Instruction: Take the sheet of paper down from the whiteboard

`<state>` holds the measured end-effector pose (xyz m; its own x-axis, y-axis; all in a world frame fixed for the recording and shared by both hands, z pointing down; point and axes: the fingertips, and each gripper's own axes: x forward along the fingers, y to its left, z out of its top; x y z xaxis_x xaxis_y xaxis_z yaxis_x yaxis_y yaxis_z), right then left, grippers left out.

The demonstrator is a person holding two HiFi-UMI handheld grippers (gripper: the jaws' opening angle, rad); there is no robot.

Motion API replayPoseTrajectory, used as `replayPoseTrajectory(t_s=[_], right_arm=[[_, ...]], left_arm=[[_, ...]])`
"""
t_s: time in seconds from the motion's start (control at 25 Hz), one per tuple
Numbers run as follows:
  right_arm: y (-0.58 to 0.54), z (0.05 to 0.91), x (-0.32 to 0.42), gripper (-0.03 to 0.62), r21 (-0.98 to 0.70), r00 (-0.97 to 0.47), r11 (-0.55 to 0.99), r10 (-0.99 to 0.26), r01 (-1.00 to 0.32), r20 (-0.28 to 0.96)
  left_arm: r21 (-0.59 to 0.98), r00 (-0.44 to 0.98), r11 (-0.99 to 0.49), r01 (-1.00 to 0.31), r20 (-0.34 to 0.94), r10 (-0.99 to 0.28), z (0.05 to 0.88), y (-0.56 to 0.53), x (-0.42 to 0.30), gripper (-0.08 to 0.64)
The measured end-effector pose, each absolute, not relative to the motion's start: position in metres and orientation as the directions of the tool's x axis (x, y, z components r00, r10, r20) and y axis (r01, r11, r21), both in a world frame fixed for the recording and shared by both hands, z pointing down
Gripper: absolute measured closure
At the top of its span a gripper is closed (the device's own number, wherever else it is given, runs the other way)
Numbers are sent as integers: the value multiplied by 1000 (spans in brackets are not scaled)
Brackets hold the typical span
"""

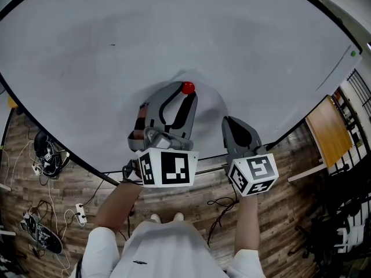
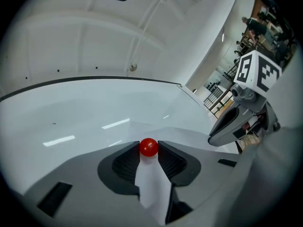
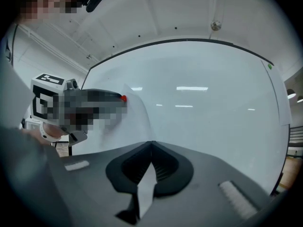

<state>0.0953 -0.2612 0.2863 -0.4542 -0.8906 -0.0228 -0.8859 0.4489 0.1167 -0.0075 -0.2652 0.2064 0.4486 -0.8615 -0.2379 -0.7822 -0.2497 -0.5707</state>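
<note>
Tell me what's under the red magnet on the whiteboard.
The white sheet of paper lies under the red magnet, against the whiteboard. The patch of paper directly beneath the magnet is covered.

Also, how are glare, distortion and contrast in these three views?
Head view: the fisheye bends the edge of the whiteboard into an arc. Left gripper view: ceiling lights reflect as bright streaks on the board; the red magnet is sharp. Right gripper view: similar streaks, dark corners, and the white sheet of paper hardly stands out.
</note>
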Motion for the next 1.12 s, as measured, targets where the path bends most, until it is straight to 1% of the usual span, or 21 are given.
replayPoseTrajectory(t_s=[0.4,0.72,0.96,1.12], right_arm=[[-239,284,108,583,98,-379,373,-923,-923,-65],[-206,286,123,583,78,-303,297,-949,-952,-91],[-172,293,135,583,107,-211,199,-971,-974,-110],[-156,301,147,583,86,-152,141,-980,-986,-131]], left_arm=[[-432,450,-330,-839,-212,-867,238,-240,-32,439],[-359,452,-369,-857,-180,-874,254,-223,-53,439],[-293,468,-419,-860,-121,-876,281,-208,-65,439],[-225,478,-451,-864,-80,-875,300,-204,-72,439]])
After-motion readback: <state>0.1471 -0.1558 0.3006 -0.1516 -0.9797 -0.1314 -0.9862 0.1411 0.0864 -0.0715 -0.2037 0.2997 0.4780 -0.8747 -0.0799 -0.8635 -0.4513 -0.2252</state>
